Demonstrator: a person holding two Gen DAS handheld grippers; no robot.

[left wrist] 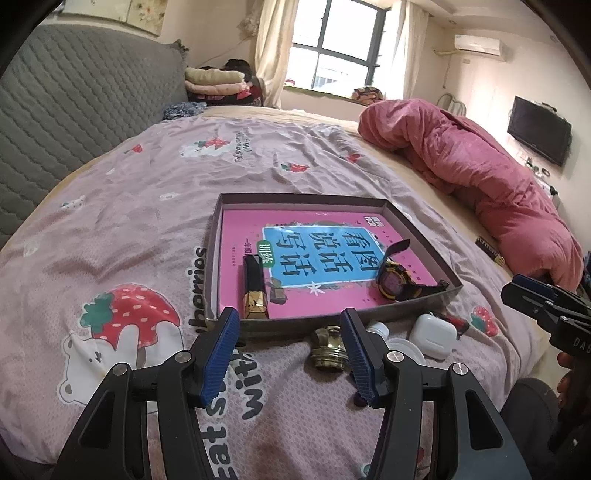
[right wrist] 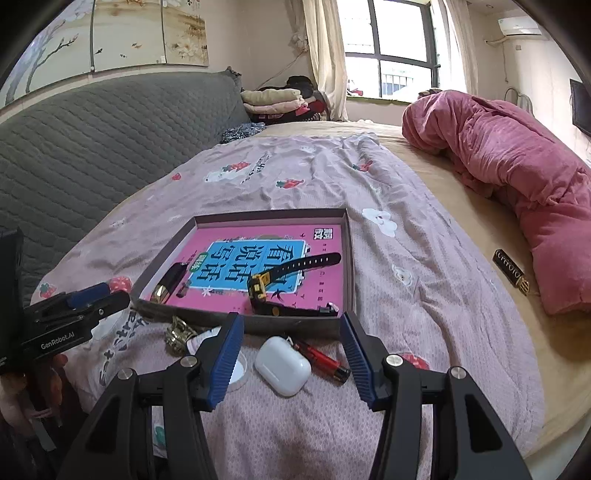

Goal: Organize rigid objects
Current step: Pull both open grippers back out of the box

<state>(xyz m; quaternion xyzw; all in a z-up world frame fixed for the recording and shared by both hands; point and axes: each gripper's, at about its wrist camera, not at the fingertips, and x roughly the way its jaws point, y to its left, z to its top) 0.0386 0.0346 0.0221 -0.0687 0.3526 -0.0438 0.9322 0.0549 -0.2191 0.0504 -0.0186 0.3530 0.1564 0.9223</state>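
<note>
The shallow grey box [left wrist: 413, 236] lies flat on the bed's pink strawberry-print sheet [left wrist: 129, 221], near the bed's front edge. Inside it a pink book [left wrist: 332, 273] with a blue title panel covers the floor of the box. A black-and-gold lipstick [left wrist: 254, 288] lies on the book at the box's front left corner; a black-and-yellow wristwatch [left wrist: 395, 280] lies at the front right corner.

Just outside the box's front wall, on the sheet, lie a brass threaded fitting [left wrist: 327, 350], a white earbud case [left wrist: 434, 338], a red lighter [right wrist: 325, 360] and a white round lid [left wrist: 406, 350], grouped closely together.

The left tongs [left wrist: 290, 354] are spread, holding nothing; the brass fitting shows in the gap. The right tongs [right wrist: 291, 360] are spread, holding nothing; the earbud case and lighter show between the blue pads.

Room: grey quilted headboard [left wrist: 74, 110], rolled pink quilt [left wrist: 480, 166] along the bed's right edge, window with cream curtains [left wrist: 340, 40], folded clothes at the far corner.

The left wrist view alone shows a wall television [left wrist: 539, 129]. The right wrist view shows a small black-and-gold box [right wrist: 511, 271] near the quilt more clearly, and a painted wall panel [right wrist: 129, 33] above the headboard.
</note>
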